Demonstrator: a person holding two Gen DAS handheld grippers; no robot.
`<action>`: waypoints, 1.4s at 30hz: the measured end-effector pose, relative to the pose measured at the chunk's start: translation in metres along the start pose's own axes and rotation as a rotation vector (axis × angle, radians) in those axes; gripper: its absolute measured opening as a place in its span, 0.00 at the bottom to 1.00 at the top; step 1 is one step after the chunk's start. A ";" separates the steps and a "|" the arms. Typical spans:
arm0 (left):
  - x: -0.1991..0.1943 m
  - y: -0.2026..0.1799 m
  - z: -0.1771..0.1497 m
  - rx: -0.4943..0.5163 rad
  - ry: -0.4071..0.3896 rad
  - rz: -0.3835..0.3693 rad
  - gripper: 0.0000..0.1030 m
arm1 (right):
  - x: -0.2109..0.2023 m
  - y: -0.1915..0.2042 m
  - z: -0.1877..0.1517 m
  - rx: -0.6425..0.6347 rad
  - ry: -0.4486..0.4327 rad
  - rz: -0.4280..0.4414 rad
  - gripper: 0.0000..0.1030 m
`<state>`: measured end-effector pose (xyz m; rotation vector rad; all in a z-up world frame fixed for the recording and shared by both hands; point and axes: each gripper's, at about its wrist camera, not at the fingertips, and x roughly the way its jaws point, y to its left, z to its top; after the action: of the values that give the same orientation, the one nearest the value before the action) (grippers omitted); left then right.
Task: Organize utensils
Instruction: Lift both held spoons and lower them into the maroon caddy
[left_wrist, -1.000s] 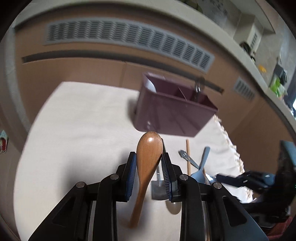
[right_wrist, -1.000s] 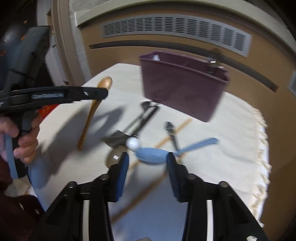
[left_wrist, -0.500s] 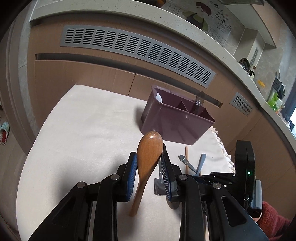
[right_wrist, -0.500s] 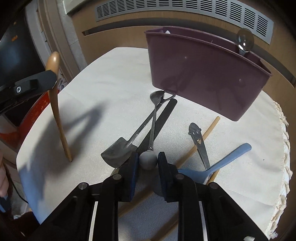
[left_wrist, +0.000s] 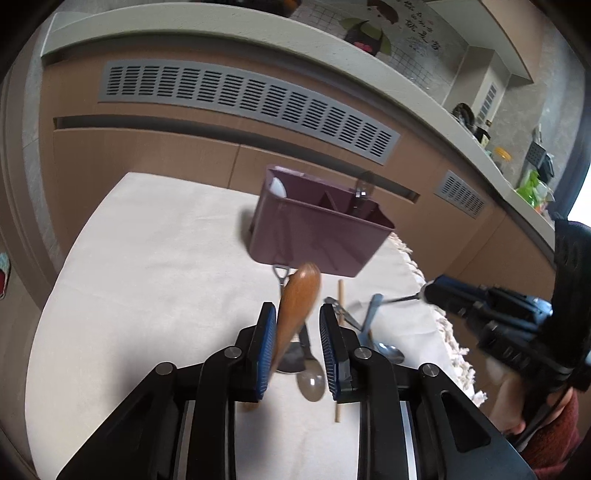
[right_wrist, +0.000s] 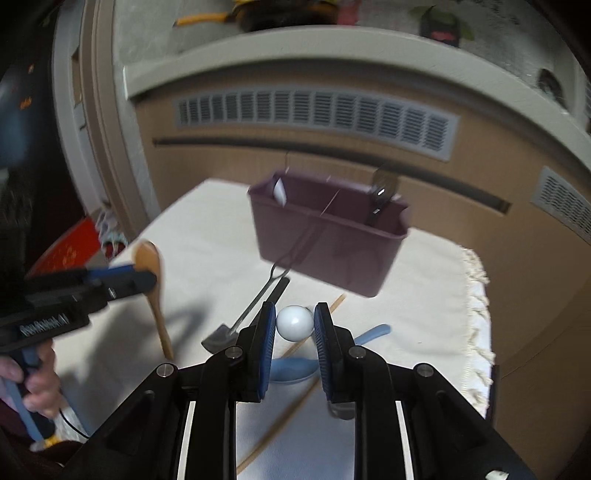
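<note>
My left gripper (left_wrist: 297, 345) is shut on a wooden spoon (left_wrist: 297, 299), bowl end up, held above the table. It also shows in the right wrist view (right_wrist: 149, 266). My right gripper (right_wrist: 294, 325) is shut on the white ball end (right_wrist: 294, 323) of a thin metal utensil, lifted off the cloth. The right gripper also shows at the right of the left wrist view (left_wrist: 436, 291). The purple divided utensil holder (left_wrist: 317, 232) (right_wrist: 325, 236) stands at the far side, with a white spoon and a metal spoon inside.
On the cream cloth (left_wrist: 147, 277) lie a blue spoon (left_wrist: 373, 314), a small metal shovel-shaped spoon (right_wrist: 221, 336), wooden chopsticks (left_wrist: 340, 314) and other metal utensils. The cloth's fringed edge (right_wrist: 476, 295) is at the right. A brown cabinet wall with vents stands behind.
My right gripper has lifted the ball-ended utensil off the cloth and pulled back. My left gripper, with the wooden spoon, has shifted toward the holder.
</note>
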<state>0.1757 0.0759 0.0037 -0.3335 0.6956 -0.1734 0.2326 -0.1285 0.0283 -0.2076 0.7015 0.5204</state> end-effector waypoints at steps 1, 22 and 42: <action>-0.002 -0.004 0.000 0.009 -0.003 -0.002 0.23 | -0.007 -0.004 0.000 0.011 -0.010 0.004 0.19; 0.144 -0.006 0.015 0.213 0.344 0.054 0.23 | -0.027 -0.044 -0.012 0.102 -0.019 0.020 0.19; 0.116 -0.018 0.011 0.196 0.171 0.048 0.28 | -0.024 -0.049 -0.009 0.115 -0.036 0.011 0.19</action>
<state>0.2692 0.0309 -0.0514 -0.1145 0.8473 -0.2241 0.2380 -0.1829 0.0381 -0.0861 0.6958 0.4917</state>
